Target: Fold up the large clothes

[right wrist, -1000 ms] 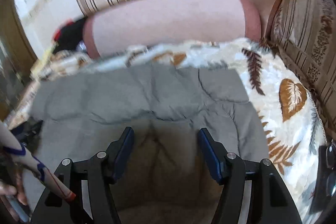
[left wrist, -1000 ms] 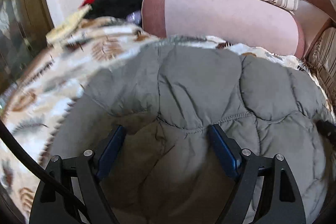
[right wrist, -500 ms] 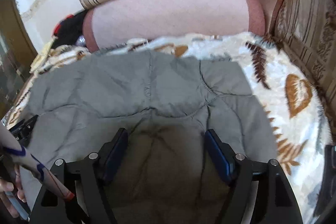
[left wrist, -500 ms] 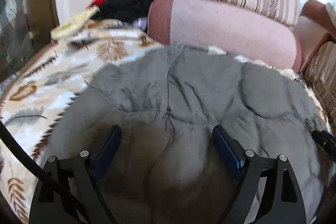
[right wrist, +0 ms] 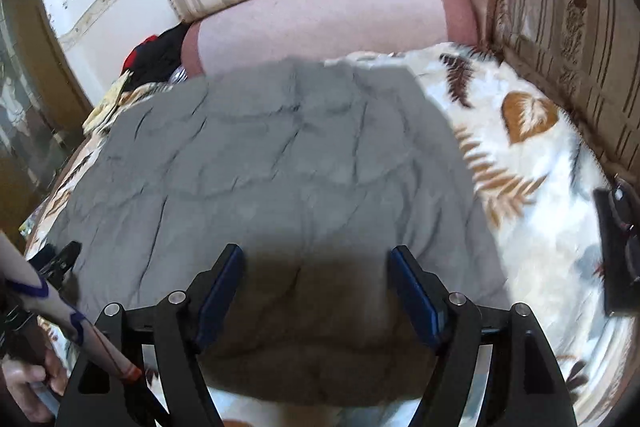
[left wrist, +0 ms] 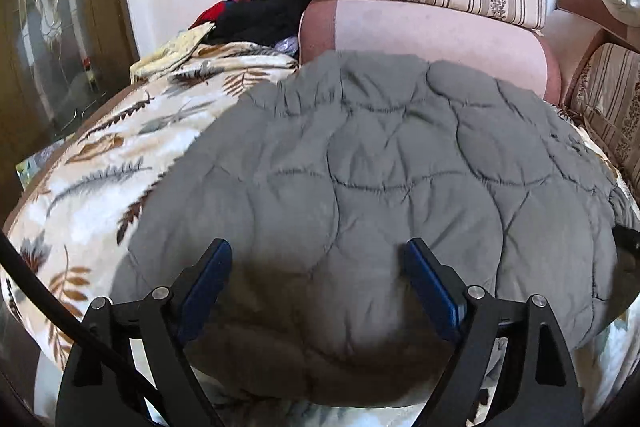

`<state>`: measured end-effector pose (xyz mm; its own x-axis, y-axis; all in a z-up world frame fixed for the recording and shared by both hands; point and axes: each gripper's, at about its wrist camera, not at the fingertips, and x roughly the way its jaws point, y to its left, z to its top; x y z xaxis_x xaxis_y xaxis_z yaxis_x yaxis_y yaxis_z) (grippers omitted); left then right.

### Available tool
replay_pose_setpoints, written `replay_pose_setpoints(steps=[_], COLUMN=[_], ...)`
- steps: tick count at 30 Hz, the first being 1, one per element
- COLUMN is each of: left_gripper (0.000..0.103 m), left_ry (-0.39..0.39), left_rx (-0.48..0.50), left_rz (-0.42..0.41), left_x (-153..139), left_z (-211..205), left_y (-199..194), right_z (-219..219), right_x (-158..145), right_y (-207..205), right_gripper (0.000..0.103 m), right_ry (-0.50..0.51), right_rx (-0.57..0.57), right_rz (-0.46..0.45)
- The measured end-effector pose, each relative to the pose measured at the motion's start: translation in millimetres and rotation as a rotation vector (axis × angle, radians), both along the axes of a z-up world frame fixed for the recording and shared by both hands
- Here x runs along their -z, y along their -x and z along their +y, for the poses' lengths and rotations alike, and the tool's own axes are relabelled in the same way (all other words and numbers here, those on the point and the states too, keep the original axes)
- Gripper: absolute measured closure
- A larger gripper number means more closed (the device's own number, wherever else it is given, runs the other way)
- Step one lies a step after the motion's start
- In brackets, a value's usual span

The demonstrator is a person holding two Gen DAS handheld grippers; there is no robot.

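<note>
Grey quilted garment [left wrist: 380, 163] spread flat on leaf-print blanket [left wrist: 100, 163], far edge at 12 o'clock touching pink bolster [left wrist: 432, 31]. Bare blanket at 9 o'clock in left view, at 3 o'clock [right wrist: 532, 163] in right view; dark object [right wrist: 616, 251] lying there near the rim. Left gripper [left wrist: 316, 279] and right gripper [right wrist: 316, 279] above near hem, jaws spread wide, holding nothing. Compared with half a second ago: more garment visible, far edge nearer the bolster.
</note>
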<state>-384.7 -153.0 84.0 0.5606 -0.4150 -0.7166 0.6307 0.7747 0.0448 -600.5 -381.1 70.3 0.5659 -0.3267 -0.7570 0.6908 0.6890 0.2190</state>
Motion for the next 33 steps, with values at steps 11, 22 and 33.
replay_pose_setpoints(steps=[11, 22, 33], left_gripper=[0.015, 0.015, 0.015], left_ry=[-0.006, -0.005, 0.024], left_rx=[-0.041, -0.066, -0.085], left_rz=[-0.069, -0.098, -0.104], left_x=[4.2, 13.5, 11.5], left_z=[3.8, 9.1, 14.6], left_y=[19.5, 36.5, 45.4], right_z=[27.1, 56.7, 69.9], right_x=[2.3, 18.3, 6.9], right_y=[-4.7, -7.4, -2.1], right_gripper=[0.019, 0.016, 0.015], right_ry=[0.124, 0.149, 0.163], right_rx=[-0.016, -0.091, -0.073], right_rz=[0.021, 0.039, -0.012])
